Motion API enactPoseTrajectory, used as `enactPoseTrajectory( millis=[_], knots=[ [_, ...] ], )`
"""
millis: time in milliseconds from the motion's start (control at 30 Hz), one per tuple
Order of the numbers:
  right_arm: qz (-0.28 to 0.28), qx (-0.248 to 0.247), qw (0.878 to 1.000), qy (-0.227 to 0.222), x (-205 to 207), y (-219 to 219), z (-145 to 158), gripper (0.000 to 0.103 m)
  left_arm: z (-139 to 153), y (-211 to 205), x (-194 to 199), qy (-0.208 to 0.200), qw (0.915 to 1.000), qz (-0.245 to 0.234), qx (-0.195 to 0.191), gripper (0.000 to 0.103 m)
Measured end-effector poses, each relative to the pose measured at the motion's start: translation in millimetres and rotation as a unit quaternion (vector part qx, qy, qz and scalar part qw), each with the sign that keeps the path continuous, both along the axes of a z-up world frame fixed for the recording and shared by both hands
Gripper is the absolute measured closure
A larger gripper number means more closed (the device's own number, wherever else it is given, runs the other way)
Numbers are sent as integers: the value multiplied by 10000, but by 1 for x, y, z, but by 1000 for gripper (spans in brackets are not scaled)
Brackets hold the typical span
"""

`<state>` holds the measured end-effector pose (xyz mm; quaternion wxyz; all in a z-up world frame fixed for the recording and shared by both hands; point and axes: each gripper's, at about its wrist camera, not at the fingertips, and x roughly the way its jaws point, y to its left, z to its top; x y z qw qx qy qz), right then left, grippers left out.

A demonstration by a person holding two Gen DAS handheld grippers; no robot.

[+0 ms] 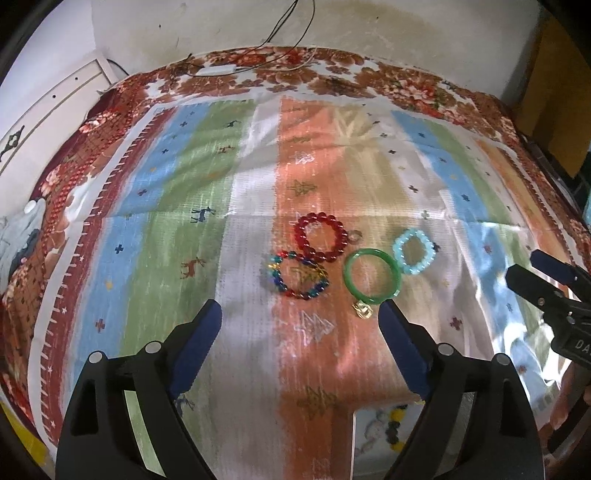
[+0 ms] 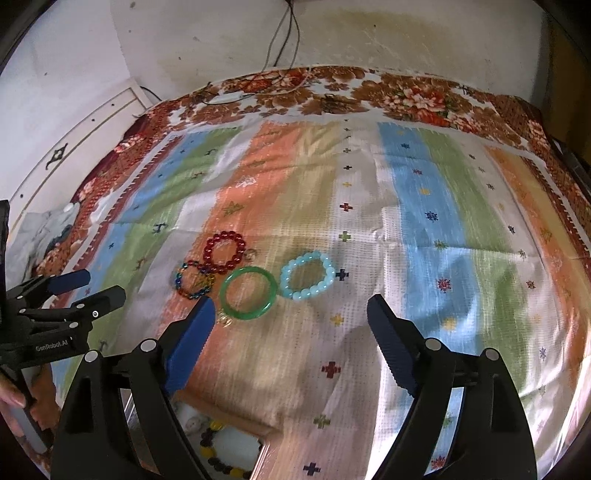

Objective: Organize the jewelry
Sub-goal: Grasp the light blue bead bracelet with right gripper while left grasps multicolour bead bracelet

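Several bracelets lie on the striped cloth (image 1: 258,221): a red bead bracelet (image 1: 320,236) (image 2: 224,252), a multicoloured bead bracelet (image 1: 299,275) (image 2: 194,279), a green bangle (image 1: 372,277) (image 2: 247,292) with a small gold charm (image 1: 364,309), and a light blue bead bracelet (image 1: 413,251) (image 2: 307,274). My left gripper (image 1: 300,317) is open and empty, just short of the bracelets. My right gripper (image 2: 290,312) is open and empty, near the green bangle. Each gripper shows in the other's view, the right one (image 1: 532,267) and the left one (image 2: 94,284).
A white box (image 2: 236,454) (image 1: 384,432) with yellow and dark beads in it sits at the near edge, under the grippers. A floral blanket (image 1: 332,74) borders the cloth. Wires (image 1: 280,33) and a white adapter (image 1: 216,70) lie at the far wall. A white cabinet (image 1: 48,110) stands left.
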<state>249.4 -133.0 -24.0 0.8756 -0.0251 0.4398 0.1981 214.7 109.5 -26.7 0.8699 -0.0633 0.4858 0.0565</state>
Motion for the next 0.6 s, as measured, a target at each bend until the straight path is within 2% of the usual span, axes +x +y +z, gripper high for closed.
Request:
enactPoseTrajectory(
  millis=[400, 600],
  knots=[
    [-211, -169, 9994, 202, 38, -3, -18, 19, -24, 16, 34, 342, 9992, 132, 153, 17],
    [-262, -251, 9988, 338, 53, -3, -28, 19, -38, 24, 46, 539, 9983, 190, 99, 17]
  ],
)
